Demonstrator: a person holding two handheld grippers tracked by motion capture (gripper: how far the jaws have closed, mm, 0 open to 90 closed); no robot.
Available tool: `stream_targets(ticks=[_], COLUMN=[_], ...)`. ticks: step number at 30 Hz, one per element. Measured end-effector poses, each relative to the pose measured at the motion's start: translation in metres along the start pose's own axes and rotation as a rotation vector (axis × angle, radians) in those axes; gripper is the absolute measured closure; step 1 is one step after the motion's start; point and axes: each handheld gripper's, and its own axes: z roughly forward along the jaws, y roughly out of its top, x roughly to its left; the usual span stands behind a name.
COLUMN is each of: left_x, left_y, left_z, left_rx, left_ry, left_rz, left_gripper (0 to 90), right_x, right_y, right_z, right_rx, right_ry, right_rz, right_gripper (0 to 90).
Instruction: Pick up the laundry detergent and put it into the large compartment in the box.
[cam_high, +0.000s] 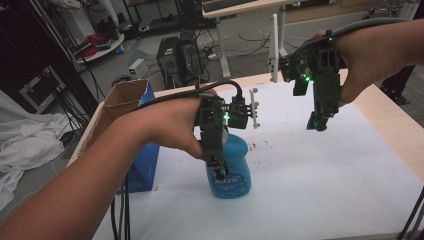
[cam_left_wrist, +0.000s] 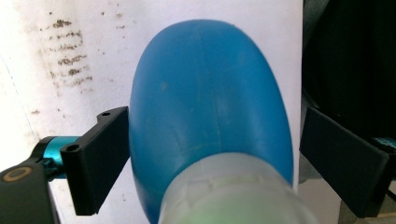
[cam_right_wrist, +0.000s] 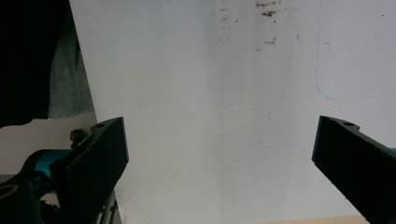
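We see the blue bottle (cam_high: 229, 172) standing at lower centre of the high view on the white table (cam_high: 320, 175). It looks smooth, rounded plastic, probably slippery and light. The left gripper (cam_high: 218, 172) straddles it, jaws spread, best closing below the shoulder. The right gripper (cam_high: 317, 124) hangs open at upper right.

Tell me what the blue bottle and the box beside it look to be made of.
Rounded blue bottle with a pale cap: likely plastic, smooth with a soft sheen and fine scuffs. Open brown box with blue printed sides: cardboard, judging by its matte, raw-edged flaps.
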Motion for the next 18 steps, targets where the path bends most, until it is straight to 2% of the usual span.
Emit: stream_targets(ticks=[7, 13, 18], left_x=[0.0001, 0.0004, 0.0002], left_y=[0.0002, 0.0012, 0.0023], left_z=[0.0021, 0.0019, 0.0023], left_rx=[0.016, 0.028, 0.031], left_ry=[0.012, 0.011, 0.013], left_rz=[-0.008, 0.008, 0.005], left_gripper=[13.0, 18.1, 21.2], right_x=[0.0001, -0.0005, -0.0007], right_y=[0.0014, -0.0004, -0.0013], right_z=[0.0014, 0.0022, 0.0023], right_rx=[0.002, 0.001, 0.001], right_ry=[0.002, 0.003, 0.003], right_rz=[-0.005, -0.001, 0.002], right_gripper=[2.8, 2.8, 2.8])
